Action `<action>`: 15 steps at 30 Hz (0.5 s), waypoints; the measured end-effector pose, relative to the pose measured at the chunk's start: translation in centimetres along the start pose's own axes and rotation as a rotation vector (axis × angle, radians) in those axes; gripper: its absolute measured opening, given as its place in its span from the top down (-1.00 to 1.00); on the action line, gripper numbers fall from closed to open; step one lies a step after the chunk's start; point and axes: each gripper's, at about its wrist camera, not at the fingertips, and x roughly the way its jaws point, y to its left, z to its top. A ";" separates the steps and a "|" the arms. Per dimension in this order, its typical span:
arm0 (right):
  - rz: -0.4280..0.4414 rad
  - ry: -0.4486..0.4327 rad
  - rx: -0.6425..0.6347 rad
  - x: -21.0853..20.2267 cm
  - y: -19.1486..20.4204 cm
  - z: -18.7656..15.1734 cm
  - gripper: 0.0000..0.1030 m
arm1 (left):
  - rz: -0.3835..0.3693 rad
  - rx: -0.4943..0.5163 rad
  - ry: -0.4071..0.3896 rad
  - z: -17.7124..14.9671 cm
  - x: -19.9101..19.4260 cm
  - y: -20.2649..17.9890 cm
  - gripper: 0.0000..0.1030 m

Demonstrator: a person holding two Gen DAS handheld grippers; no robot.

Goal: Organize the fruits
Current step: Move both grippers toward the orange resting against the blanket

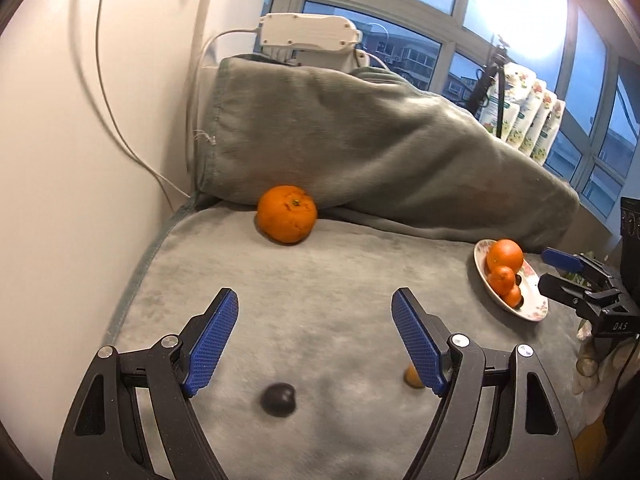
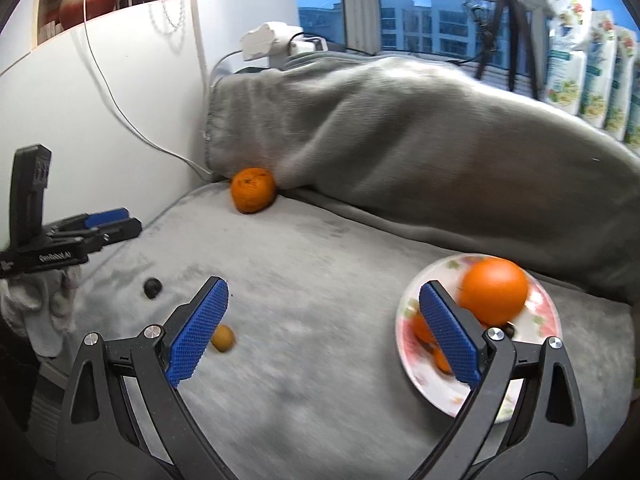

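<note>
Mid-collection: both hand-held grippers, left point(image 1: 314, 312) and right point(image 2: 324, 306), gape wide and empty, plate point(image 2: 548, 312) already has oranges, while a big orange point(image 1: 287, 219), dark fruit point(image 1: 279, 399) and small orange fruit point(image 2: 222, 338) on the blanket point(image 1: 340, 280) likely need grabbing next.

Grey blanket point(image 1: 320, 280). Large orange point(image 1: 287, 214): bright orange, green stem spot. Plate point(image 2: 540, 320): white, pink-and-green floral print. Small fruit point(image 1: 279, 399): dark purple-black. Left tongs point(image 1: 314, 344): black frame, blue cross-hatched pads point(image 1: 212, 344).
</note>
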 end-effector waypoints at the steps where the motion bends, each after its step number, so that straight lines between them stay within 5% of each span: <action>1: 0.019 0.006 0.002 0.7 0.3 0.5 -0.91 | -0.004 -0.004 0.001 0.2 0.3 0.4 -0.54; 15: 0.129 0.062 0.069 11.3 3.9 6.6 -0.91 | -0.048 0.019 0.049 2.3 7.3 2.8 -0.42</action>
